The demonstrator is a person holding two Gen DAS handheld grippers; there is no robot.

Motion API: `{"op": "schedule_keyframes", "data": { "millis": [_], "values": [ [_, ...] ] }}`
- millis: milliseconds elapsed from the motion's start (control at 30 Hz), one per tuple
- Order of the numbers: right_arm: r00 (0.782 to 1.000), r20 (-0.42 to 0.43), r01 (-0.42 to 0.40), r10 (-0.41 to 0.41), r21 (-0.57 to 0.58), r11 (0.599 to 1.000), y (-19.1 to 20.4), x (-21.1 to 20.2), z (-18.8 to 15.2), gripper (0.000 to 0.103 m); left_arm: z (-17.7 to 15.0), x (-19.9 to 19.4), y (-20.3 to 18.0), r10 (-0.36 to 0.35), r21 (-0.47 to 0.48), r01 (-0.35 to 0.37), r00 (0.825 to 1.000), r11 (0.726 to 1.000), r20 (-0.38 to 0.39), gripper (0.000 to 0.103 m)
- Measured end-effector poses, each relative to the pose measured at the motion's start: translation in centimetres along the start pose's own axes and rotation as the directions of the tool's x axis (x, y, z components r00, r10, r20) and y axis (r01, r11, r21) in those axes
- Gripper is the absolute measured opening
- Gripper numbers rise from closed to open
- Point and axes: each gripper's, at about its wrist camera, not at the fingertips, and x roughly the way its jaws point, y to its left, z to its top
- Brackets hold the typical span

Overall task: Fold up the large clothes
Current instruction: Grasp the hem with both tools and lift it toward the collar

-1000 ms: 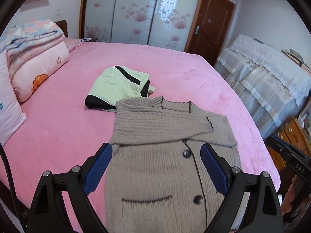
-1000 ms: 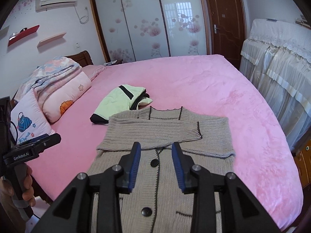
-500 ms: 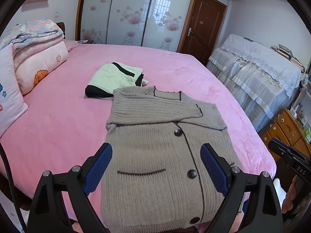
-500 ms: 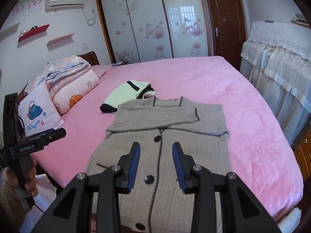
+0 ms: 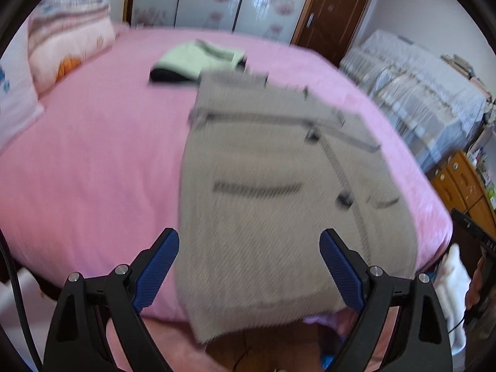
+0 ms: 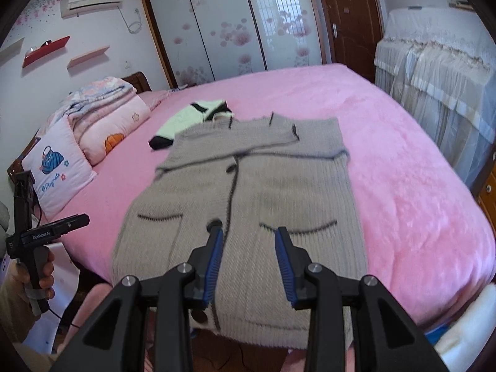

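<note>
A grey knitted cardigan [image 5: 263, 201] [image 6: 279, 186] with dark buttons and two pockets lies flat on the pink bed [image 5: 93, 161] [image 6: 403, 170]. Its sleeves are folded across the chest and its hem hangs over the near edge. My left gripper [image 5: 249, 241] hovers wide open above the hem's left half, holding nothing. My right gripper [image 6: 248, 232] is open with a narrower gap, above the button line between the pockets, also without anything in it. In the right wrist view, a hand holds the left gripper [image 6: 46, 232] beside the bed's near left corner.
A folded pale green and black garment [image 5: 198, 59] [image 6: 192, 117] lies just beyond the cardigan's collar. Pillows and quilts [image 6: 102, 124] are piled at the left. Cloth-covered furniture [image 6: 434, 71] and a wooden cabinet [image 5: 462, 183] stand to the right.
Both grippers have drawn back and sunk toward the bed's near edge, so the cardigan's pockets and hem have come into view. The jaw gaps look the same.
</note>
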Motion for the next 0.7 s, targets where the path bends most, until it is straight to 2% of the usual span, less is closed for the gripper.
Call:
{"op": "schedule_keyframes", "data": {
  "millis": [167,300,433,567,700],
  "values": [
    [0.995,-0.104,0.014,-0.01,0.035,0.999,-3.7,2.3,-3.2,0.035,-3.5,4.7,4.2,0.036,-0.081,-0.048,0.989,0.996,-0.141,0.091],
    [0.982,-0.181,0.064,-0.055,0.042,0.997,-6.3,3.6,-5.2,0.035,-5.2,7.0,6.5,-0.002,-0.165,-0.036,0.975,0.986,-0.223,0.091],
    [0.956,-0.288,0.088,-0.057,0.094,0.992,-9.0,5.0,-7.7,0.035,-7.3,8.7,7.1,-0.03,-0.159,-0.019,0.953,0.987,-0.302,0.091],
    [0.936,-0.343,0.126,-0.073,0.135,0.983,-10.9,6.3,-9.7,0.035,-8.4,9.4,7.1,-0.031,-0.148,-0.013,0.955,0.989,-0.294,0.091],
    [0.931,-0.36,0.121,-0.054,0.168,0.978,-11.8,7.5,-10.3,0.035,-8.1,9.6,6.8,-0.036,-0.145,-0.004,0.96,0.989,-0.277,0.092]
  ]
}}
